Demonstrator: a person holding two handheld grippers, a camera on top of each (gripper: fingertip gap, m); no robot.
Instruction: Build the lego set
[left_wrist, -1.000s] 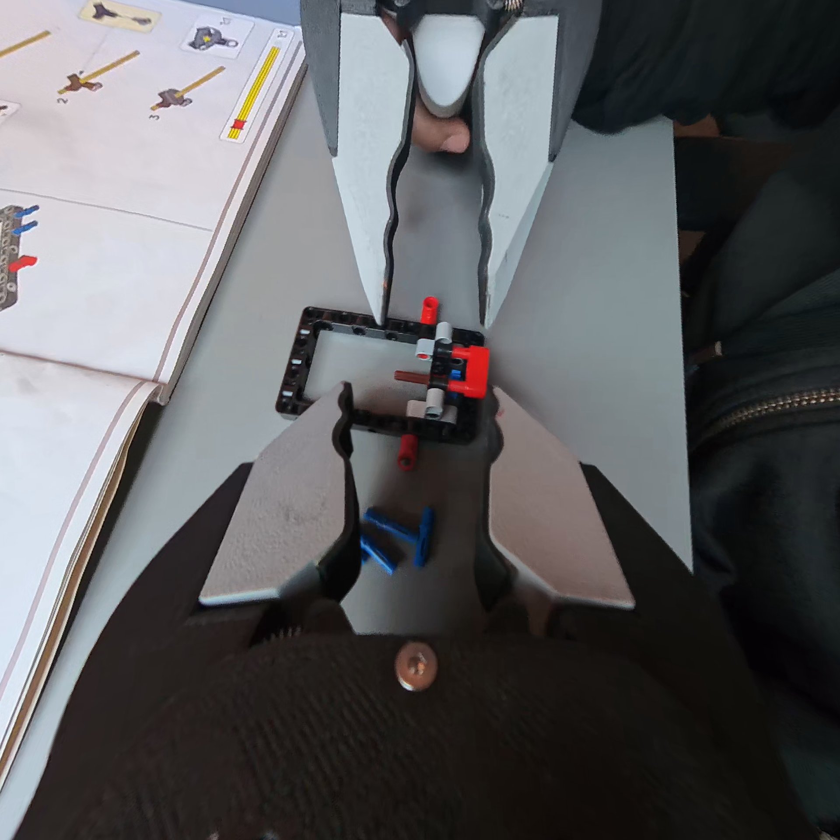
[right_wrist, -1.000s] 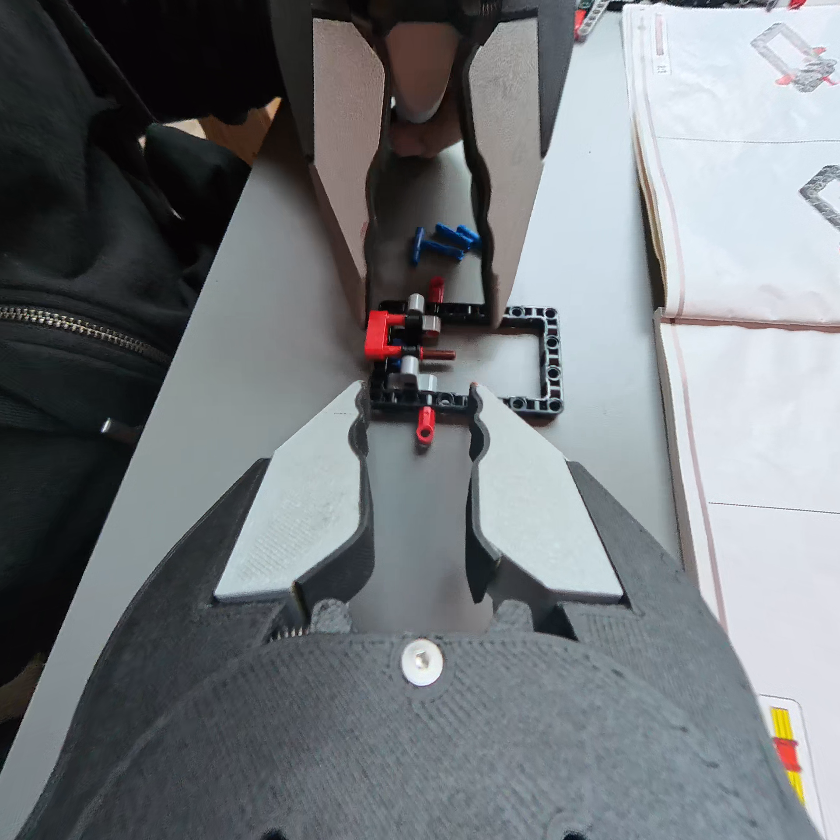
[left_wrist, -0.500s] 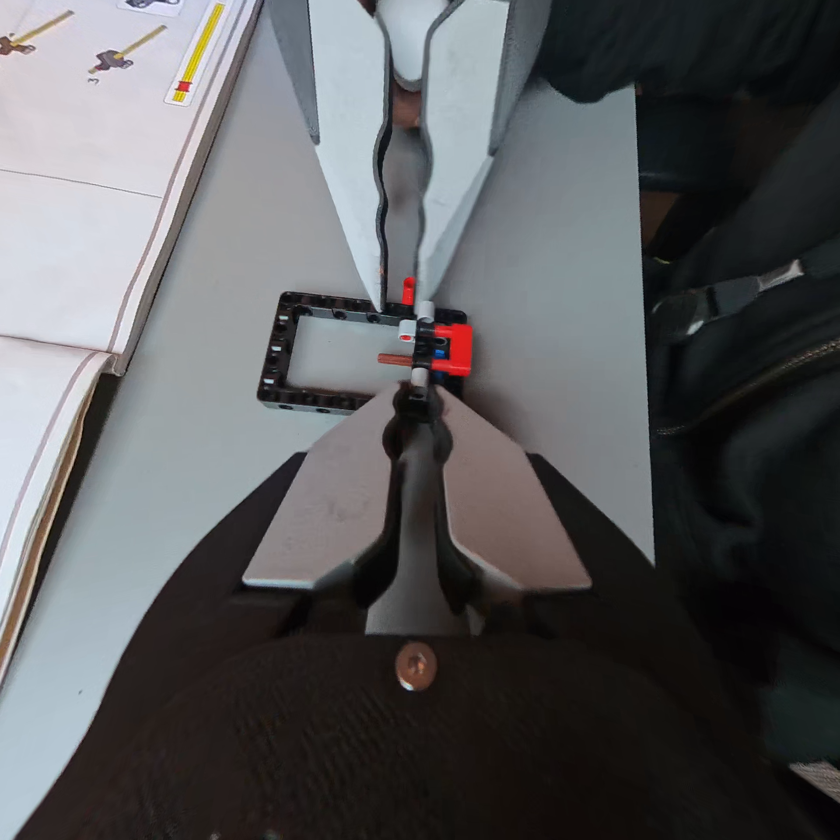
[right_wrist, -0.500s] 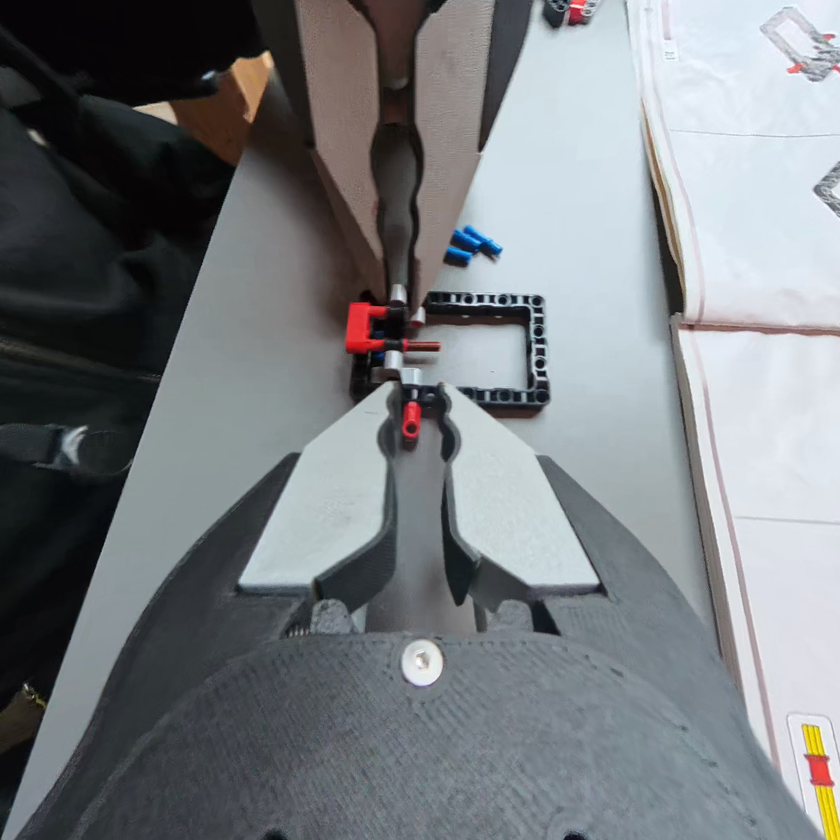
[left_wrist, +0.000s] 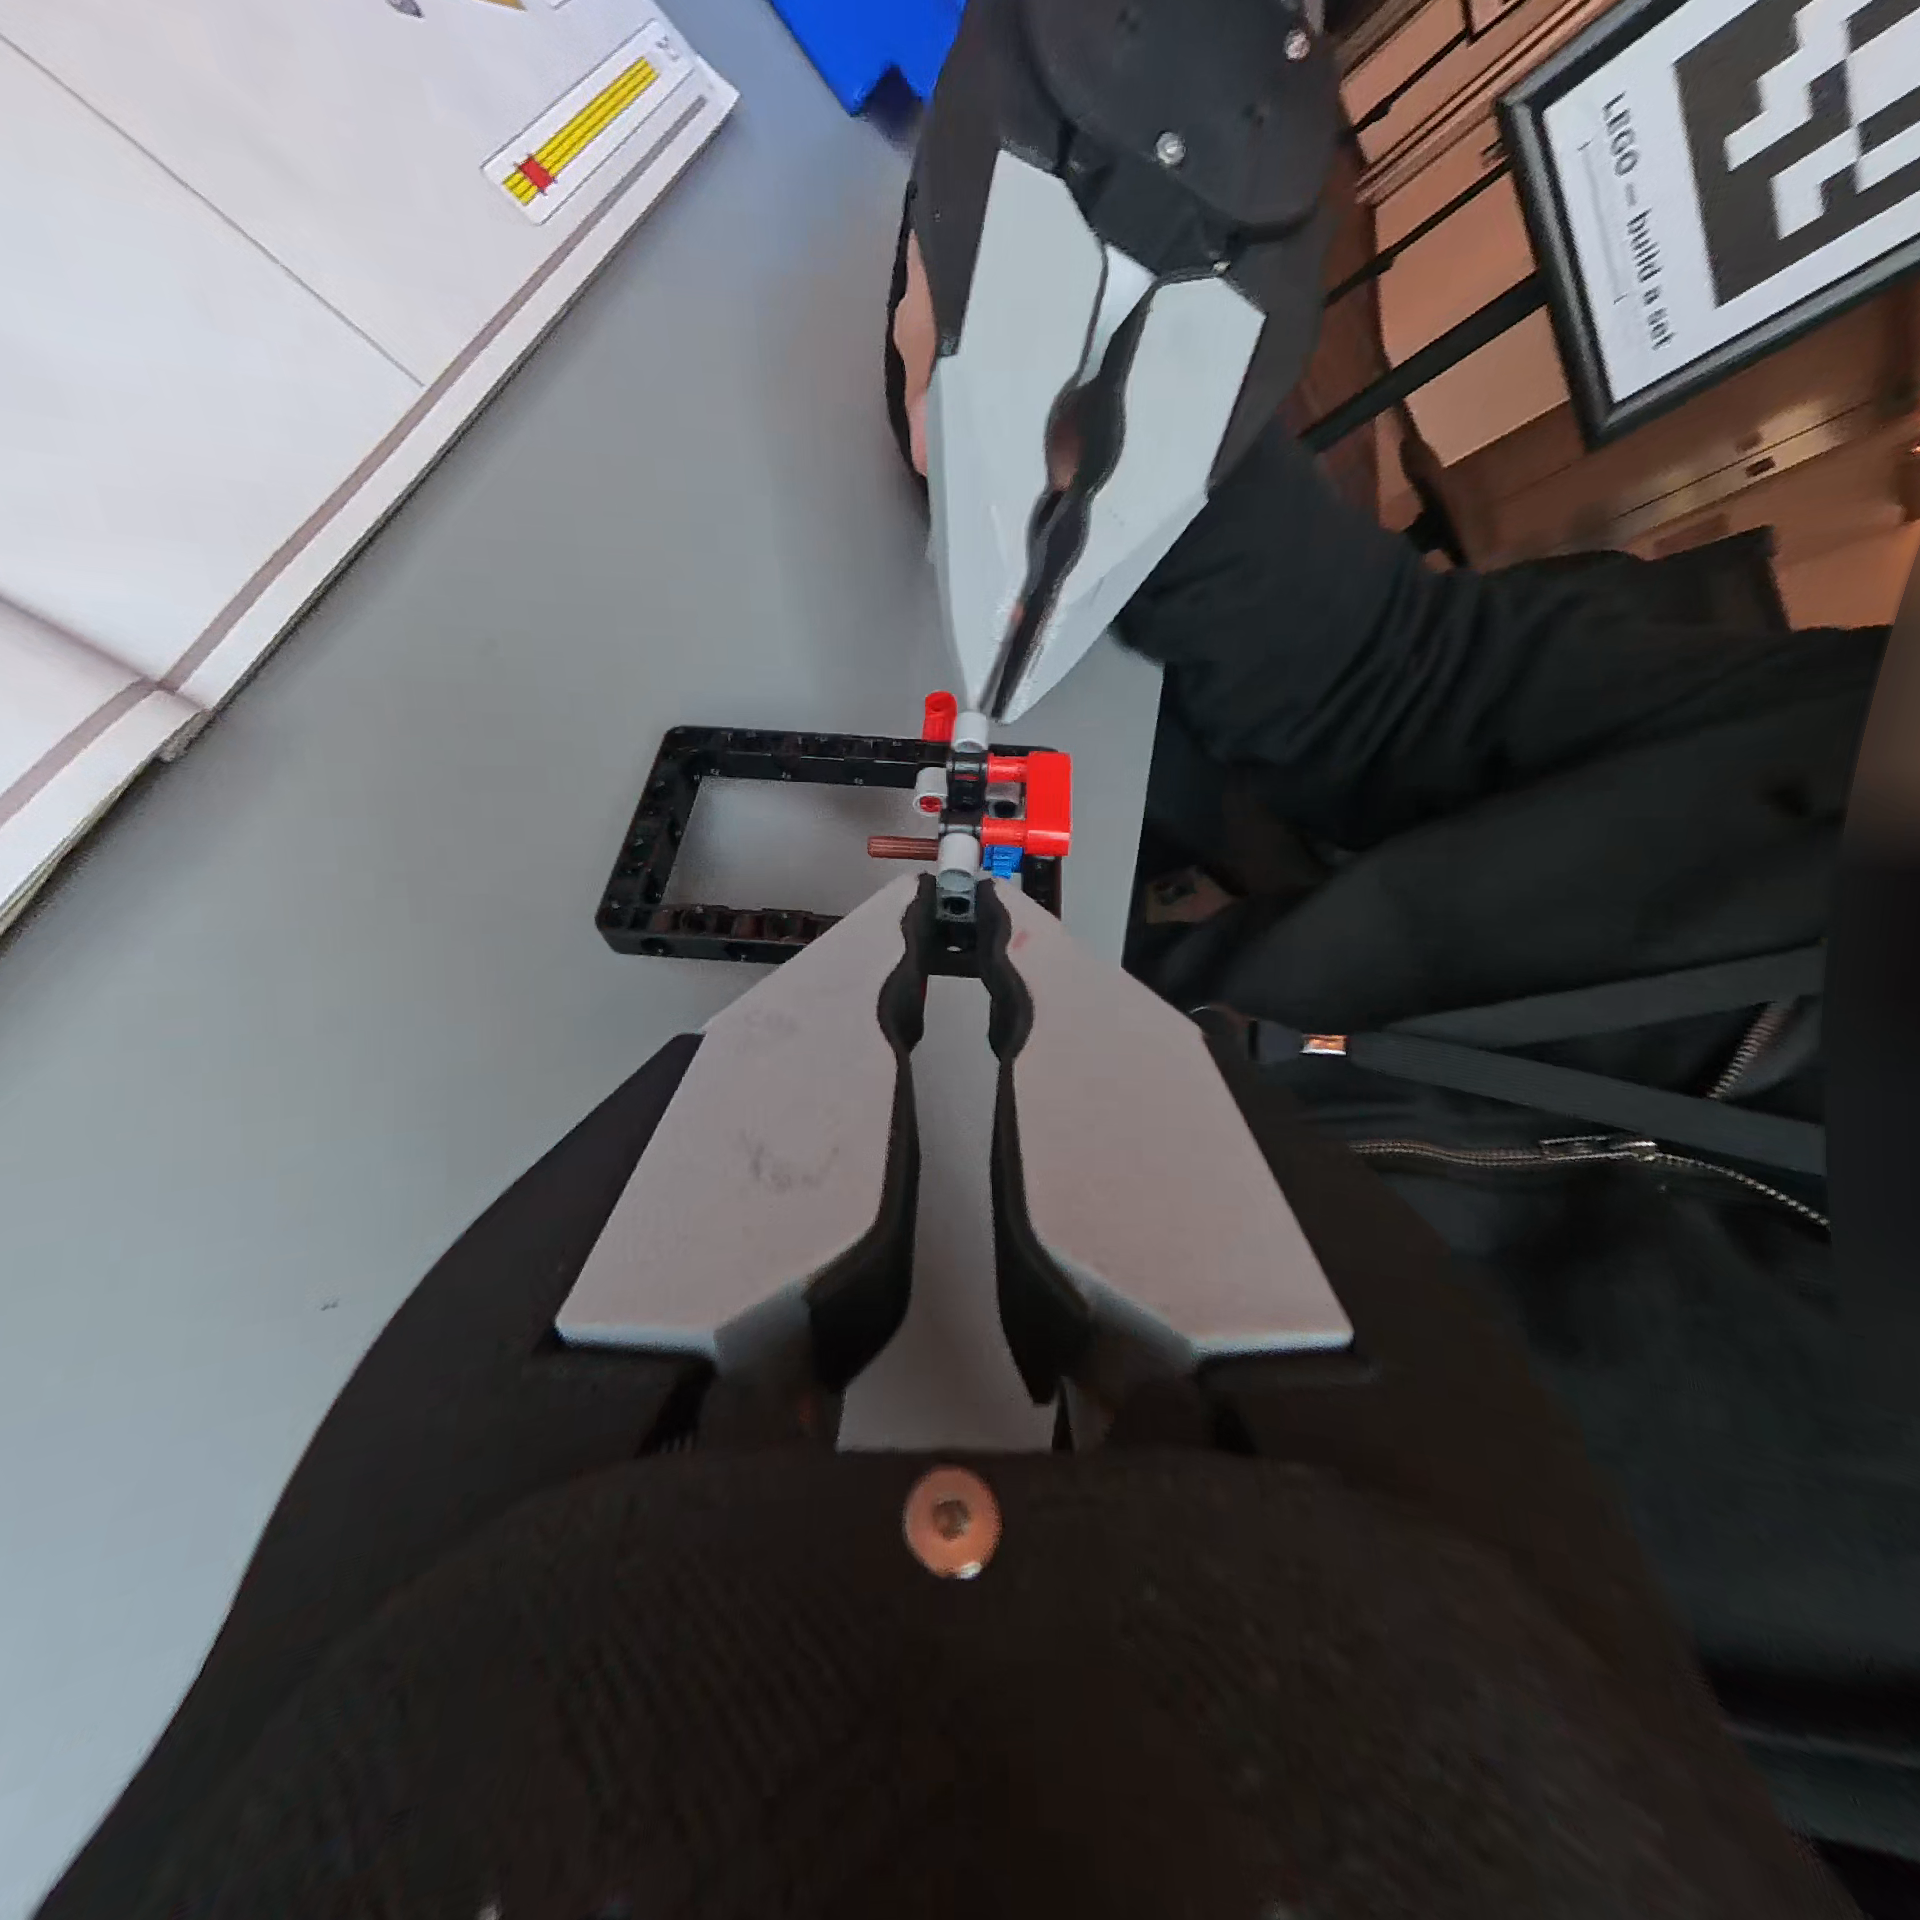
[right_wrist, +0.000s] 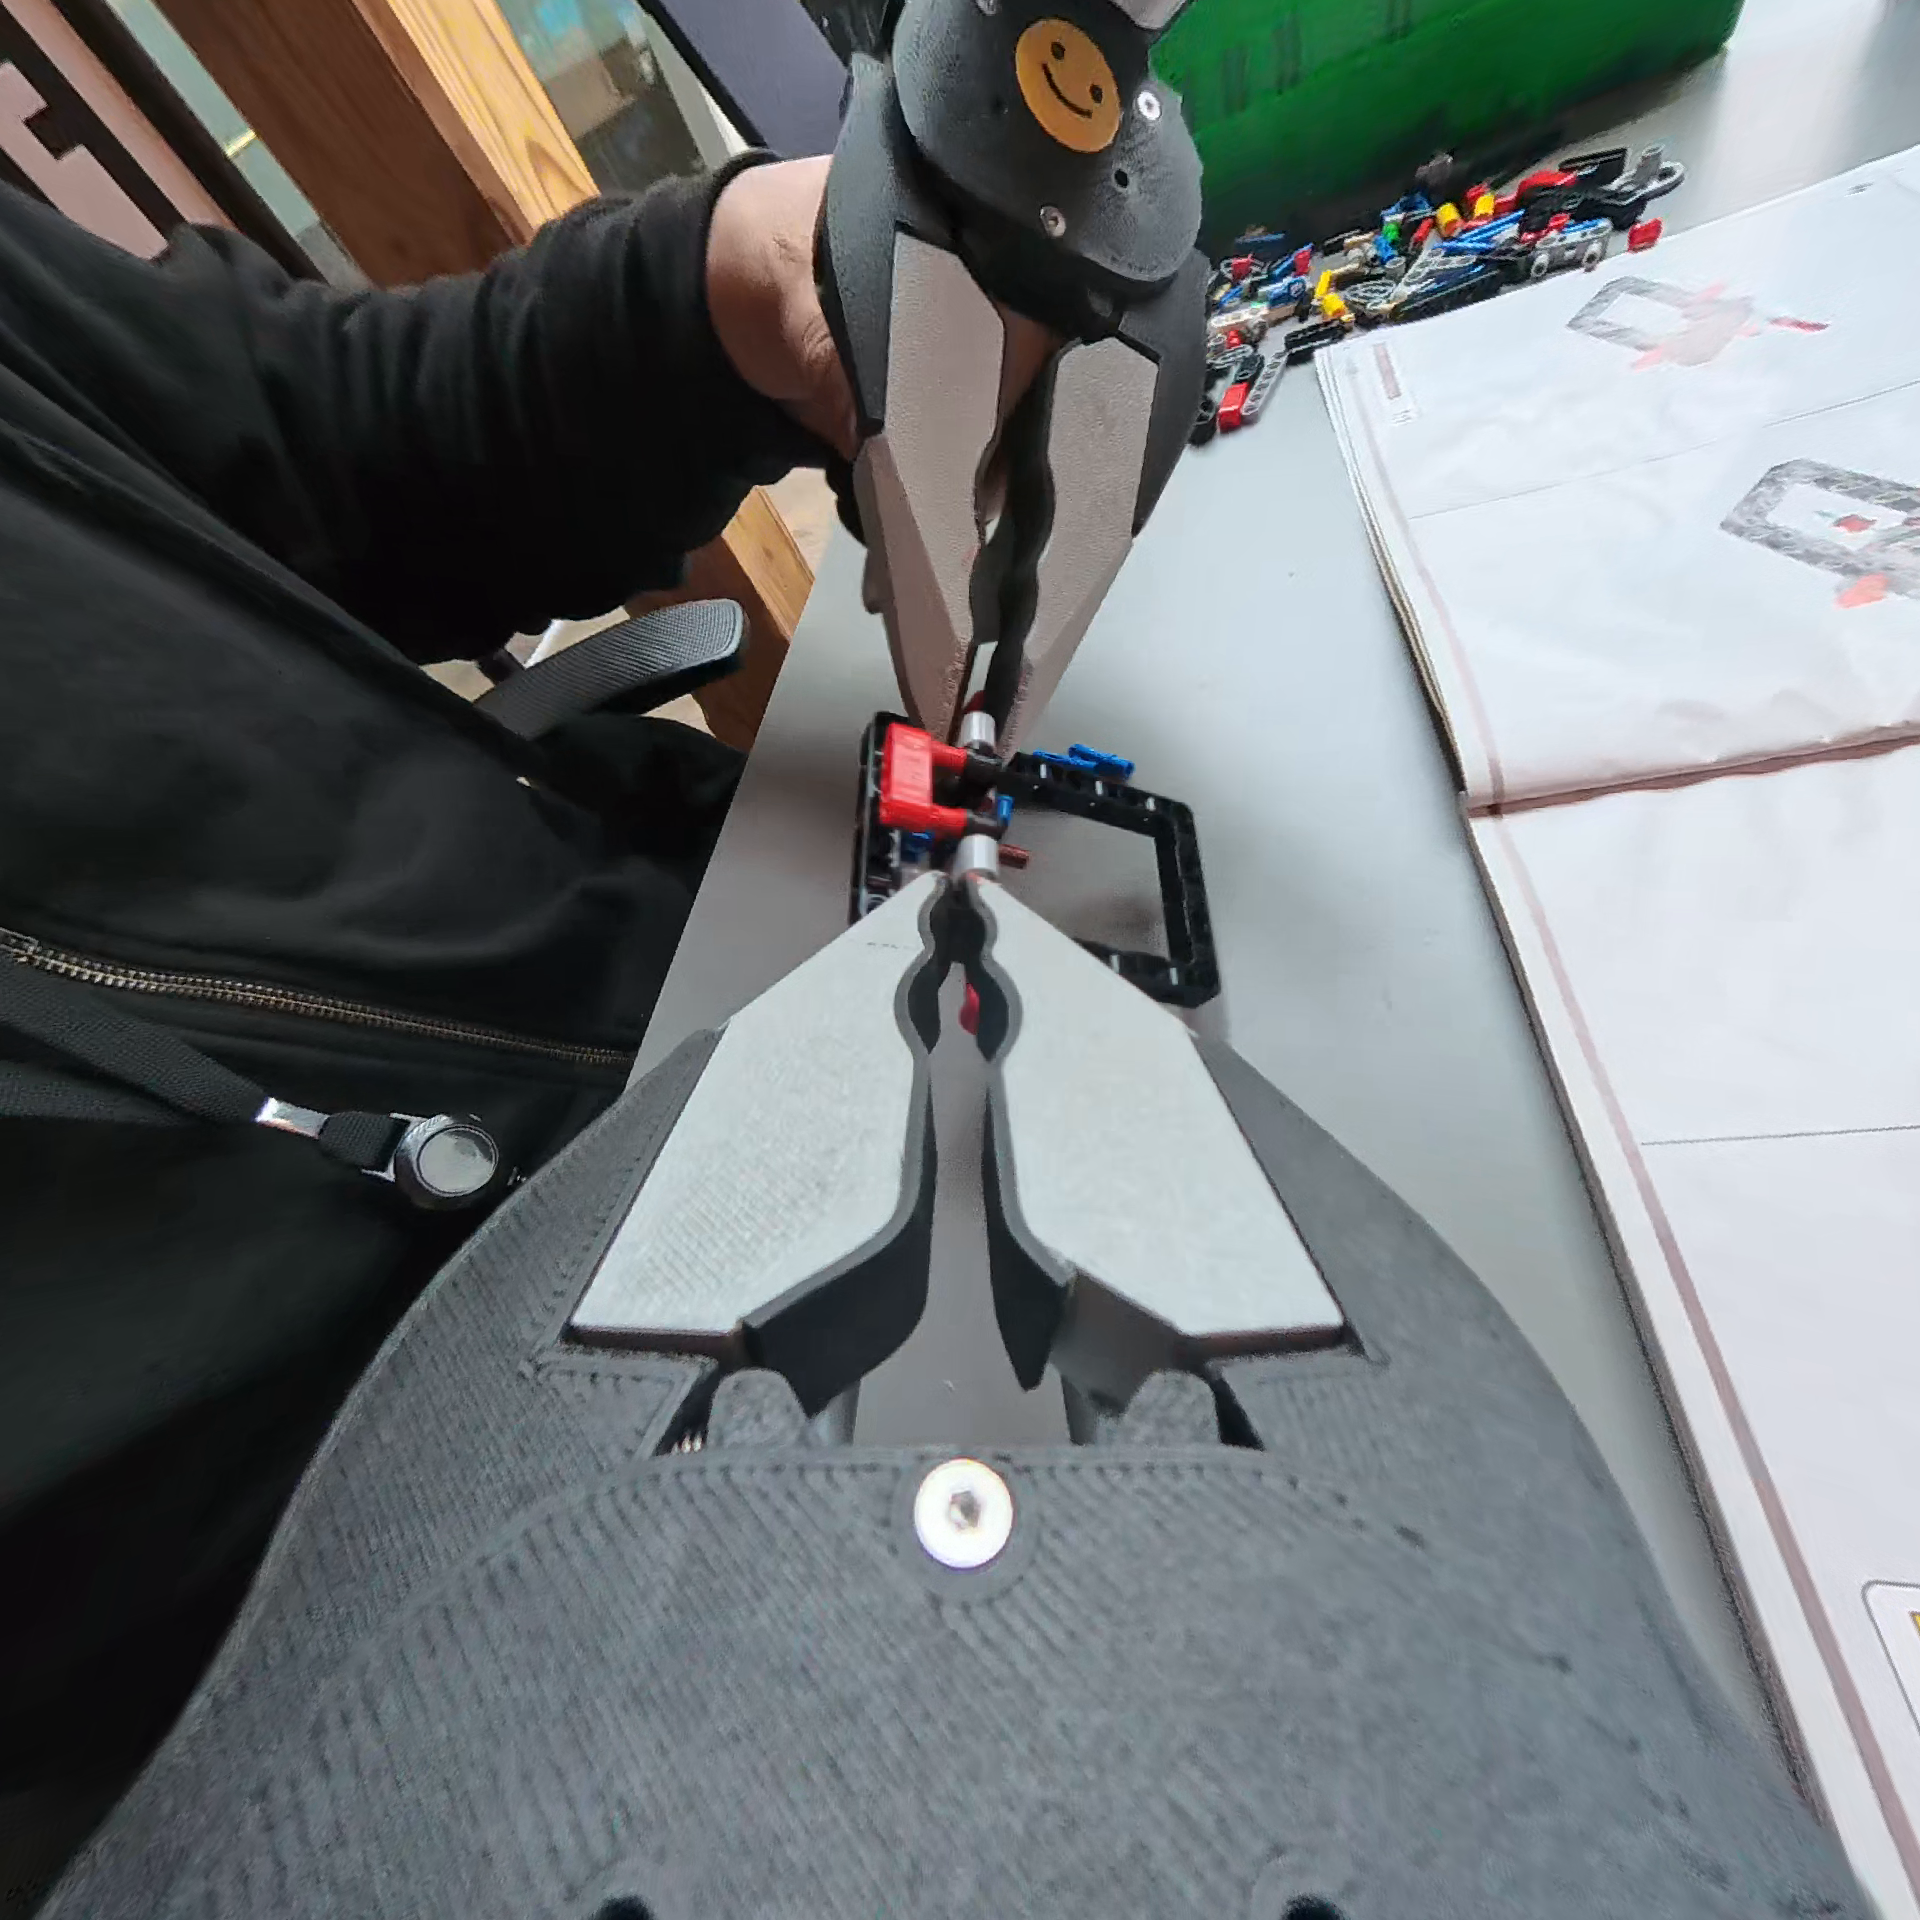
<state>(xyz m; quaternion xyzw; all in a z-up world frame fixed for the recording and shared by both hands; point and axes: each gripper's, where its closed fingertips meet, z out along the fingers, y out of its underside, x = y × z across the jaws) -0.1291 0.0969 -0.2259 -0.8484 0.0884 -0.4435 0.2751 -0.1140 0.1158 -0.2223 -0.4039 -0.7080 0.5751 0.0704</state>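
Note:
A black rectangular lego frame lies on the grey table. Across one end it carries a red piece, grey connectors and a brown axle. My left gripper is shut on the near grey connector of this assembly. My right gripper comes in from the opposite side, shut on the far grey connector. In the right wrist view my right gripper pinches a grey connector next to the red piece. My left gripper faces it. A red pin shows between my right fingers.
An open instruction booklet lies beside the frame, also in the right wrist view. Loose blue pins lie just behind the frame. A pile of loose pieces and a green bin are farther back. The table edge runs by a person's dark jacket. Left and right tips are no more than a few centimetres apart.
Both grippers went from wide open to shut on the two ends of the cross assembly. Both cameras have tilted up, so more of the room shows.

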